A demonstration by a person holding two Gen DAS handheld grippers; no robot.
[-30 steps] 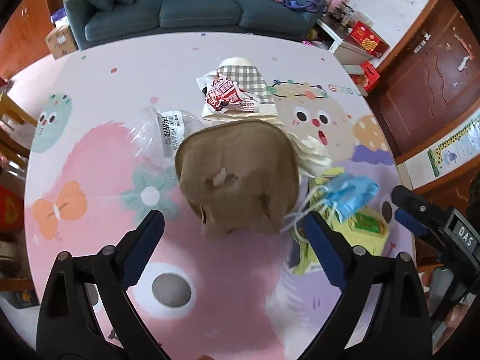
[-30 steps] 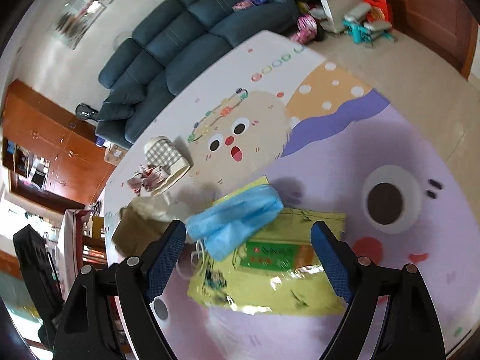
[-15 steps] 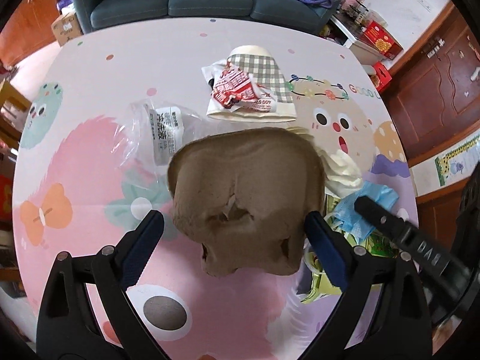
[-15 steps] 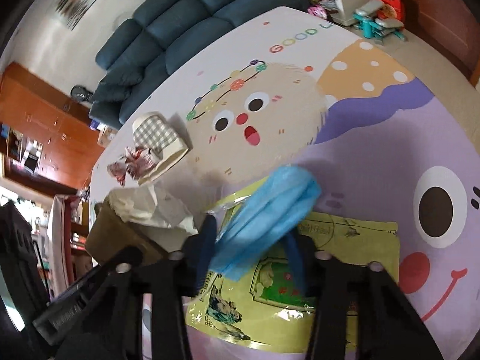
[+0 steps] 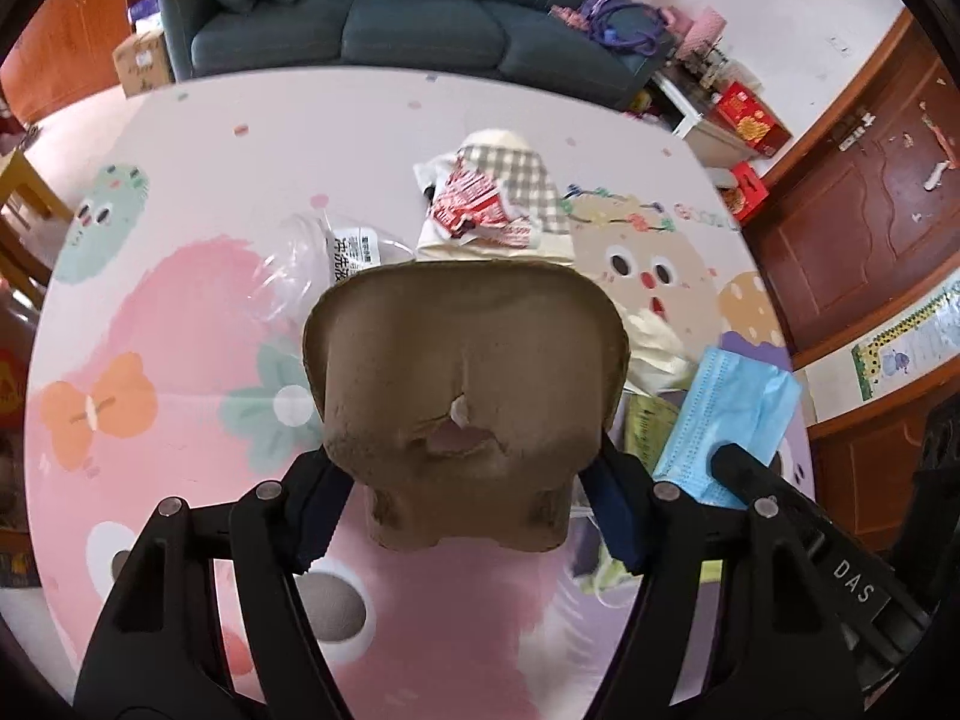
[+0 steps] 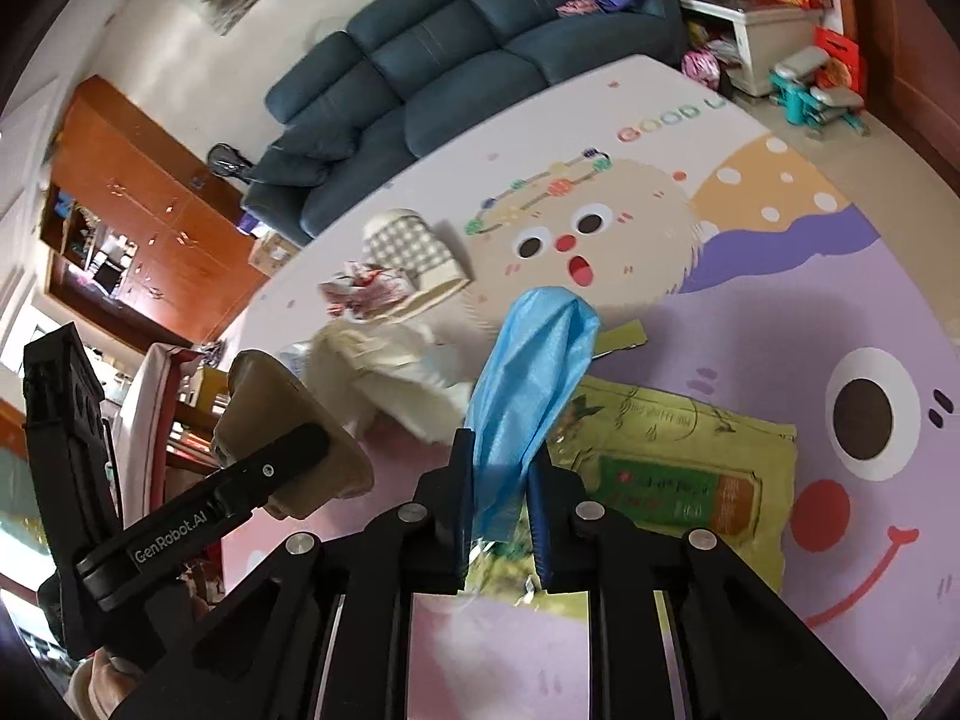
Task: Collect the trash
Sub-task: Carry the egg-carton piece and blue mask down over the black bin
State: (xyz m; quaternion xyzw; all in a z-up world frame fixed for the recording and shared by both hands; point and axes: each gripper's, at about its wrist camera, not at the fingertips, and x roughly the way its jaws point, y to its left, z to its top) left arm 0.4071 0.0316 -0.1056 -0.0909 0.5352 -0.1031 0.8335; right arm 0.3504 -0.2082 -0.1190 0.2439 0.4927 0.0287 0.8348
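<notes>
While your right hand-held gripper (image 6: 501, 501) is closing, its blue pads are already pinching the blue face mask (image 6: 531, 384), which stands up crumpled between them and rises toward twelve o'clock in the right wrist view. Your left hand-held gripper (image 5: 468, 495) is closing too, and its pads press on both flanks of the brown moulded pulp tray (image 5: 465, 387), gripping it at its near end; the tray fills the middle of the left wrist view and has a torn hole near its centre.

Outward from the right gripper, a yellow-green snack bag (image 6: 672, 468) lies flat on the cartoon play mat (image 6: 750, 276) at about three o'clock of the mask, just below it. At ten o'clock of the mask sits crumpled cream paper (image 6: 390, 366). Beyond that, at eleven o'clock, a checked cream pouch (image 6: 414, 252) lies with a red-and-white wrapper (image 6: 360, 294) touching its near edge.

In the left wrist view, a clear plastic bag with a printed label (image 5: 336, 264) lies at eleven o'clock of the tray, partly hidden behind it. A dark blue sofa (image 5: 390, 18) stands past the mat's far edge at twelve o'clock.
</notes>
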